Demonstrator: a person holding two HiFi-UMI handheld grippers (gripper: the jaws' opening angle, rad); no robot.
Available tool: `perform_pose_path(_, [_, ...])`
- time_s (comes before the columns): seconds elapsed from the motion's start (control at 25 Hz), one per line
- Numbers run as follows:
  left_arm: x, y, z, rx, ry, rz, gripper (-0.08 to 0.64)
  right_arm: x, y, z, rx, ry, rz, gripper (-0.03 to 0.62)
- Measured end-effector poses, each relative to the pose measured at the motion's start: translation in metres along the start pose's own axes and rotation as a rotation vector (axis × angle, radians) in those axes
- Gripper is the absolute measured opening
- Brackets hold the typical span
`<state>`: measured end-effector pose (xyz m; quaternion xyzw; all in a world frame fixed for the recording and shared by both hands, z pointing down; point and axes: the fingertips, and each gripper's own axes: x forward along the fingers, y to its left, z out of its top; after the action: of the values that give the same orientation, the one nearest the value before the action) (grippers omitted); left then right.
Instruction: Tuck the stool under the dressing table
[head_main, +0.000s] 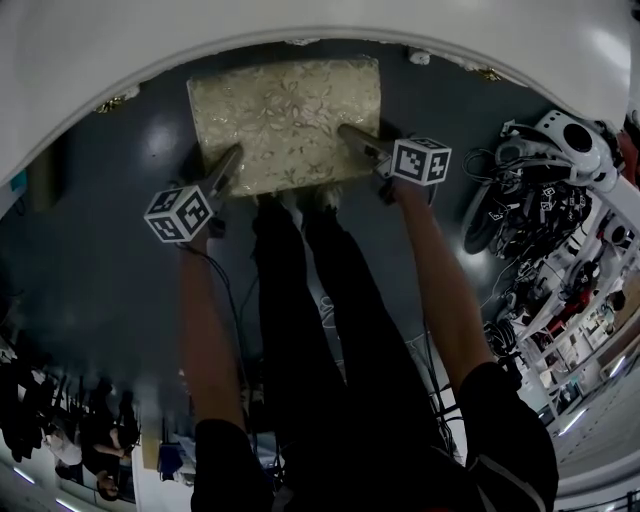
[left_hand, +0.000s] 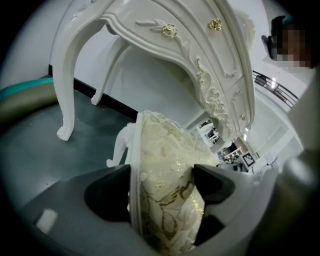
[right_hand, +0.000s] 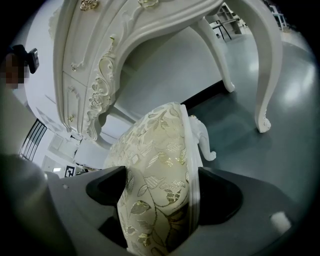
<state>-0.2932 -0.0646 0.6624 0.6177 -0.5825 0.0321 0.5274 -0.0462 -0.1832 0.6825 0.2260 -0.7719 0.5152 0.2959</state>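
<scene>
White table legs (right_hand: 267, 75) flank the stool (right_hand: 155, 165), apparently apart

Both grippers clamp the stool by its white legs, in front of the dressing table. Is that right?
Not the legs: both gripper views show the left gripper and right gripper clamped on the stool's gold-patterned cushion, in front of the dressing table.

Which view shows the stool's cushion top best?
Head view: nearly the whole patterned top of the stool shows from above. The left and right gripper views each show only one cushion edge clamped between the jaws, plus a white leg.
</scene>
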Motion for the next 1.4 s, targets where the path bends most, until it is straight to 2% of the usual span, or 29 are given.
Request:
perform_pose_path(0.44, [0.004, 0.005, -0.014, -0.010, 0.001, 0.004, 0.393, 0.006, -0.006, -0.008, -0.013, 0.012, 0.002, 0.449])
perform_pose_path(0.76, [0.008, 0.010, -0.022, 0.001, 0.042, -0.001, 0.399, 0.010, -0.009, -0.017, -0.010, 0.008, -0.003, 0.456])
perform_pose_path(1.04, [0.010, 0.008, -0.019, -0.006, 0.018, 0.025, 0.417, 0.012, -0.006, -0.013, -0.014, -0.005, -0.019, 0.496])
perform_pose_path(1.12, [0.009, 0.008, -0.019, -0.011, 0.023, 0.032, 0.422, 0.014, -0.004, -0.014, -0.020, -0.003, -0.032, 0.541])
perform_pose_path(1.24, [0.006, 0.010, -0.020, -0.026, 0.040, 0.044, 0.438, 0.013, -0.007, -0.014, -0.004, -0.008, -0.058, 0.545])
perform_pose_path(1.4, [0.002, 0.007, -0.015, 0.028, 0.064, 0.051, 0.443, 0.008, -0.008, -0.009, -0.021, -0.018, -0.097, 0.545])
